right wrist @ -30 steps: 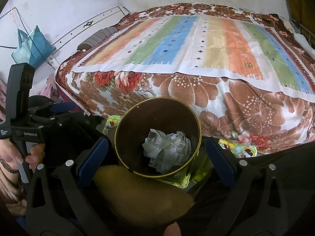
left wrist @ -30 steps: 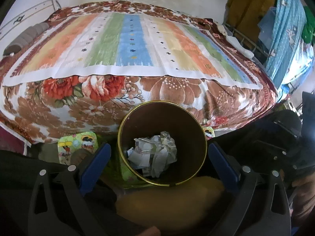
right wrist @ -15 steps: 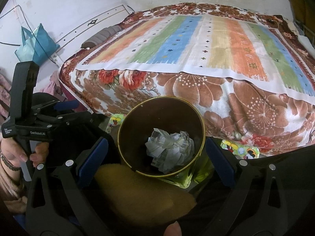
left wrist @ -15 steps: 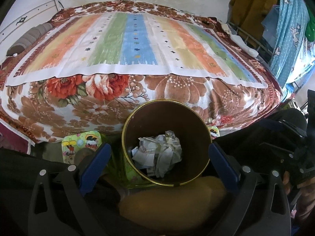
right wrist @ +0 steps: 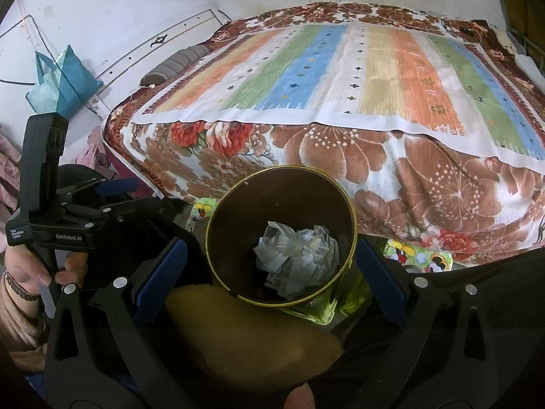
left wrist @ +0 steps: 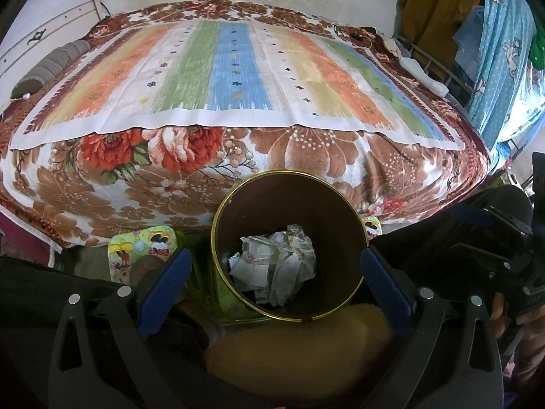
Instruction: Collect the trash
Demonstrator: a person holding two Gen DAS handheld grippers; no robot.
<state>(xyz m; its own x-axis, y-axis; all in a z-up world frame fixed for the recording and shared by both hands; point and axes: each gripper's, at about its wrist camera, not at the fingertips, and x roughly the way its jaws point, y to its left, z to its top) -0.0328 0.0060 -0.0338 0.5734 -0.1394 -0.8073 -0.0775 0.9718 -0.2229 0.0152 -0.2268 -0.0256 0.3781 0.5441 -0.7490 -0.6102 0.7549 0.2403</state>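
A dark round bin with a gold rim (left wrist: 272,204) stands on the floor against the bed, and crumpled paper trash (left wrist: 276,266) lies inside it. My left gripper (left wrist: 275,254) hovers above the bin, open, with its blue pads (left wrist: 163,283) wide apart and nothing between them. In the right wrist view the same bin (right wrist: 272,197) holds the paper (right wrist: 296,259). My right gripper (right wrist: 270,242) is open over it too, and holds nothing. The left gripper's body, held by a hand (right wrist: 51,221), shows at the left of that view.
A bed with a floral blanket (left wrist: 306,156) and a striped cloth (left wrist: 238,68) fills the space behind the bin. A yellow-brown cushion (left wrist: 299,347) lies in front of the bin. A cartoon-print mat (left wrist: 143,248) covers the floor. Clothes (left wrist: 494,51) hang at the right, a teal bag (right wrist: 61,81) at the left.
Both views have drifted slightly, so the bin sits a little further right in the left wrist view. Both grippers stay open and the paper has not moved.
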